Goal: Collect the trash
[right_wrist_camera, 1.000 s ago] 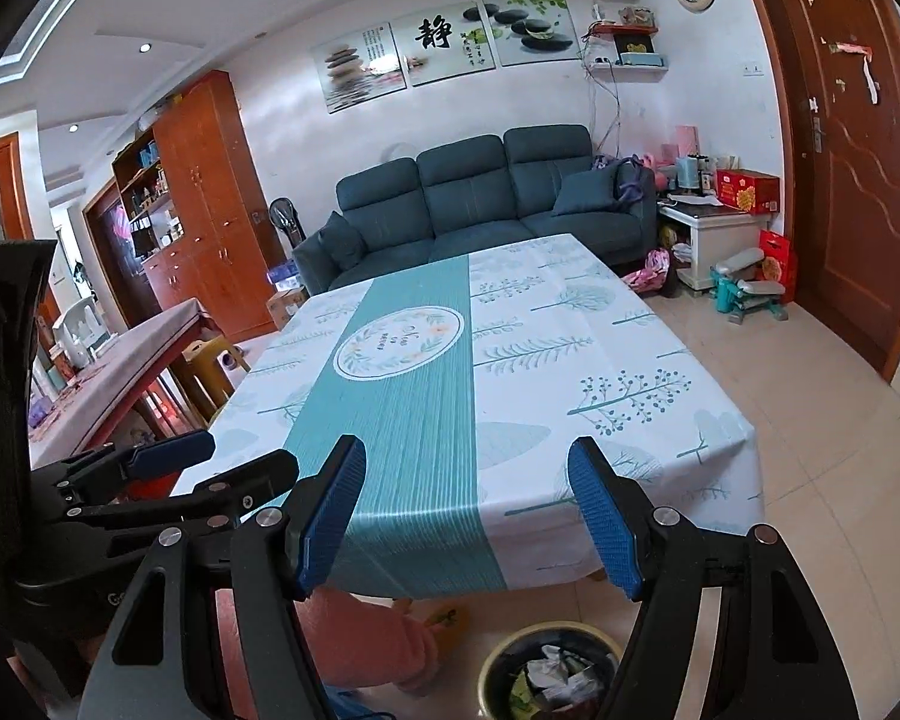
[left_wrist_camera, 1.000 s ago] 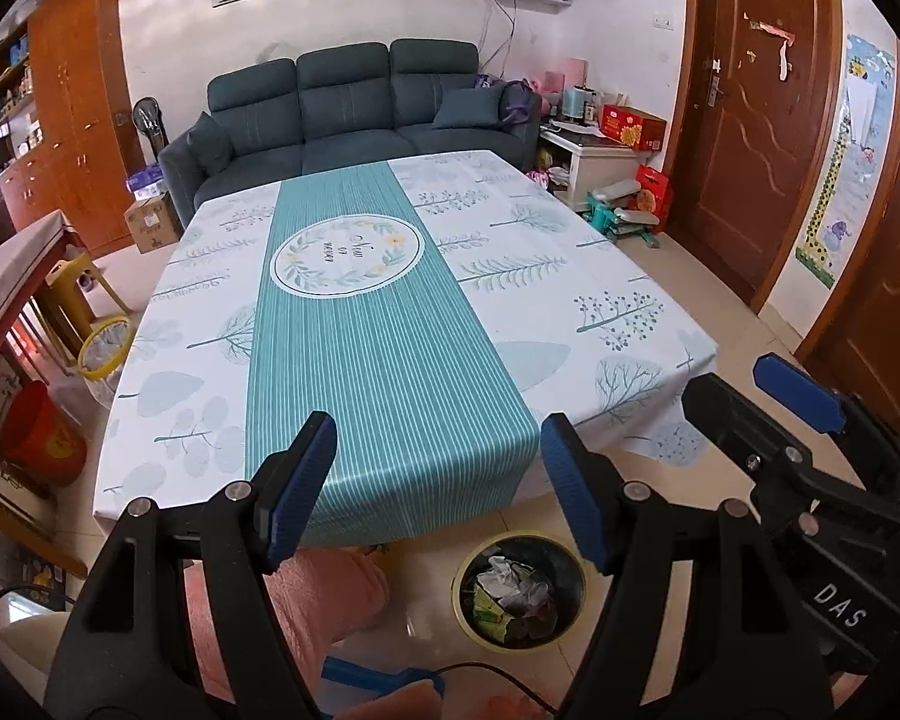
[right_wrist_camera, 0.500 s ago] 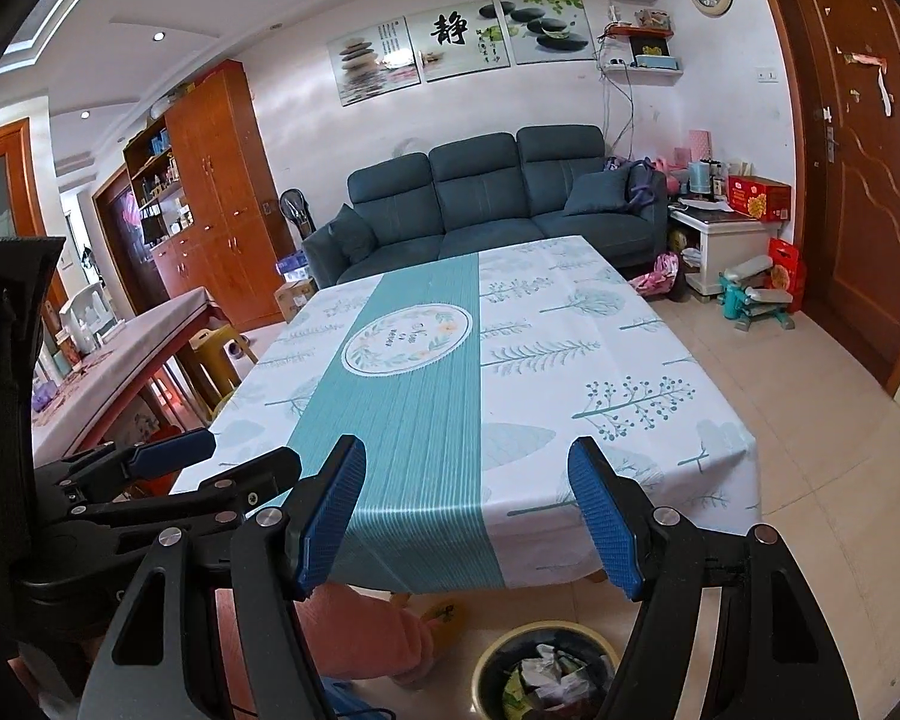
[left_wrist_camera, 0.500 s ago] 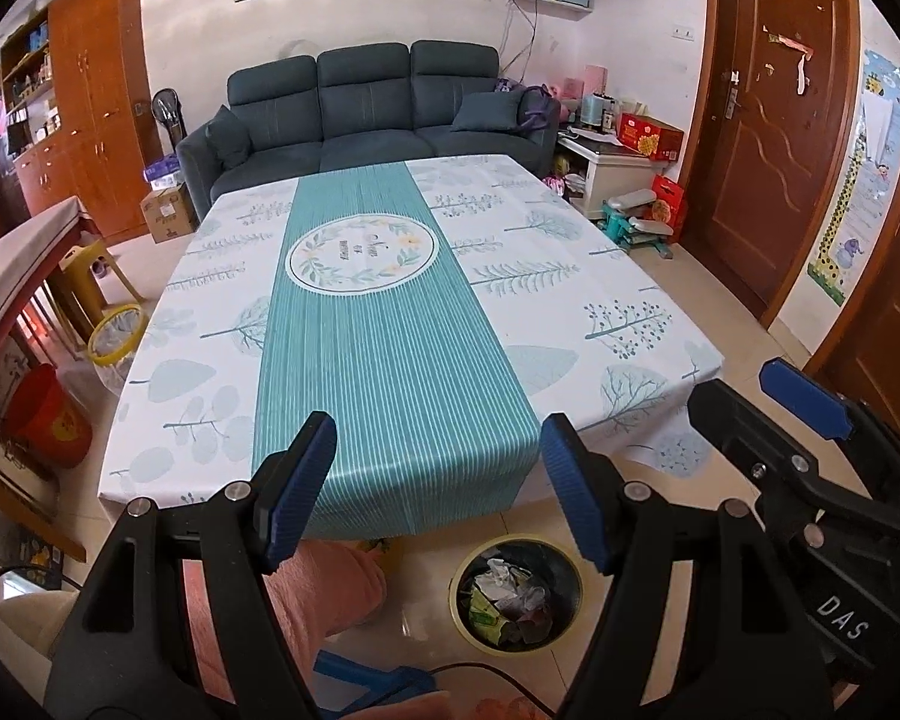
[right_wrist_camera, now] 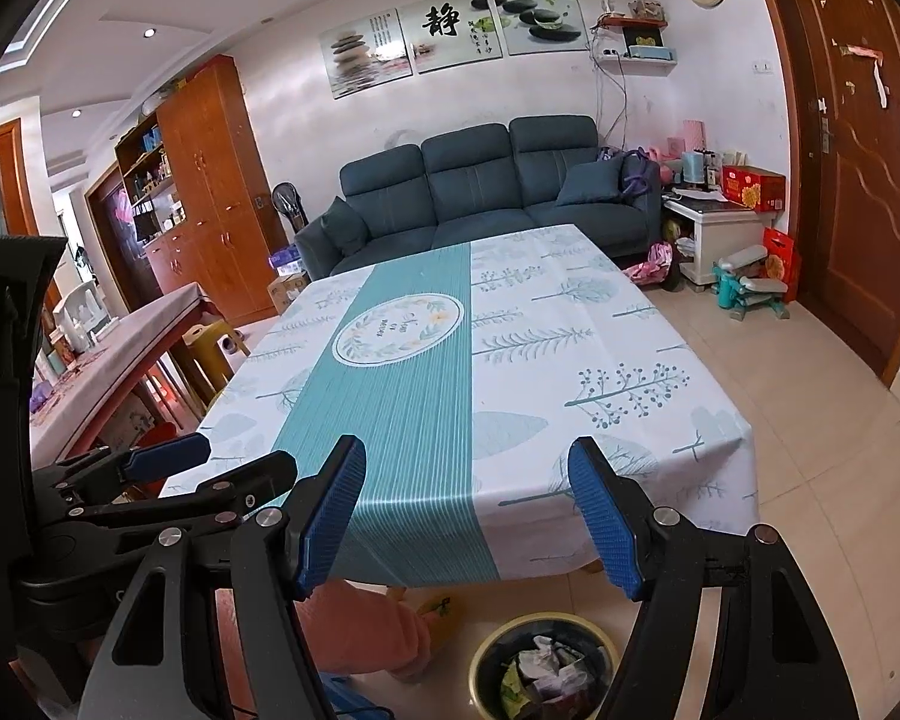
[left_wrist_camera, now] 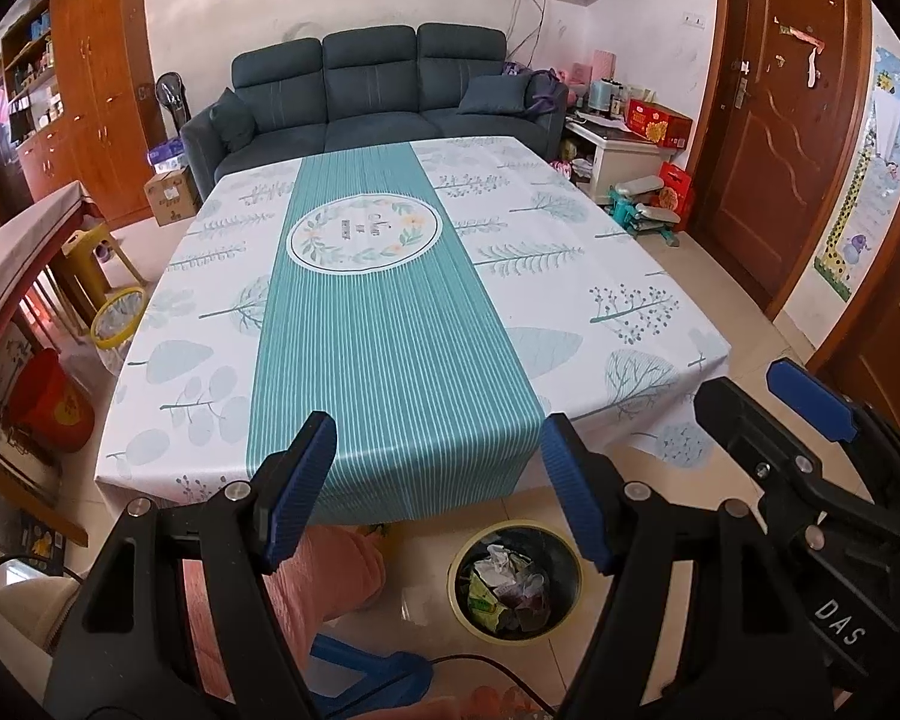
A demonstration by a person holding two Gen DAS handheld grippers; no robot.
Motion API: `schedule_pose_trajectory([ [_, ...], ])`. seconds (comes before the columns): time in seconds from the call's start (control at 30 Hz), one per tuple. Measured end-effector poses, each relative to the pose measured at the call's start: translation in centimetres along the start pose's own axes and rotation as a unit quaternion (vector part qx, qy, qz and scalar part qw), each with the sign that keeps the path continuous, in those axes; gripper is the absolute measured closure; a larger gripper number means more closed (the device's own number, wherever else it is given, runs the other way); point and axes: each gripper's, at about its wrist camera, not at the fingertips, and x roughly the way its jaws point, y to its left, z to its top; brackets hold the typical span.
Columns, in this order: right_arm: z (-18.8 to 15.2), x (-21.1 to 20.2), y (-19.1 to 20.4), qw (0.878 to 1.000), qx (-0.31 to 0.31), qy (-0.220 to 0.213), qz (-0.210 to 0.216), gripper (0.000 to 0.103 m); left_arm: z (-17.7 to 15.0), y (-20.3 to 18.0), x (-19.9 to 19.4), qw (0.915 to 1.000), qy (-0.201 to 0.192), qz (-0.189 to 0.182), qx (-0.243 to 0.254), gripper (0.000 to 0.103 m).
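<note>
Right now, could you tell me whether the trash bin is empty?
Not empty: the trash bin holds crumpled paper and wrappers, seen from above on the floor.

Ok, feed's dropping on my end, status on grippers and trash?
Left hand-held gripper open, right hand-held gripper open, both empty. Trash bin on floor, holding trash. No trash seen on tablecloth.

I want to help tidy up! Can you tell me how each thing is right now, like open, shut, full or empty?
Left gripper: open, holding nothing.
Right gripper: open, holding nothing.
Round yellow-rimmed trash bin: upright on the floor, crumpled trash inside.
Leaf-print tablecloth with teal stripe: spread flat, nothing on it.
Brown wooden door: shut.
</note>
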Motion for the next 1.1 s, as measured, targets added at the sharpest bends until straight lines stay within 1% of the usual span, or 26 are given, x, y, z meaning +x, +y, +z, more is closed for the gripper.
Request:
schedule_pose_trajectory([
  [0.27, -0.12, 0.13, -0.12, 1.0, 0.001, 0.0, 0.002, 0.032, -0.01, -0.01, 0.33, 1.0, 0.003, 0.004, -0.001, 0.035],
  [0.47, -0.12, 0.18, -0.17, 1.0, 0.0, 0.001, 0.003, 0.032, -0.09, -0.06, 0.39, 0.9999, -0.003, 0.011, -0.006, 0.035],
  [0.73, -0.4, 0.51, -0.35, 1.0, 0.003, 0.002, 0.004, 0.032, 0.06, -0.19, 0.66, 0.9998, 0.006, 0.018, -0.006, 0.035],
  [1.1, -0.67, 0.98, -0.3, 1.0, 0.006, 0.005, 0.001, 0.032, 0.18, -0.22, 0.86, 0.9998, 0.008, 0.019, -0.002, 0.035],
])
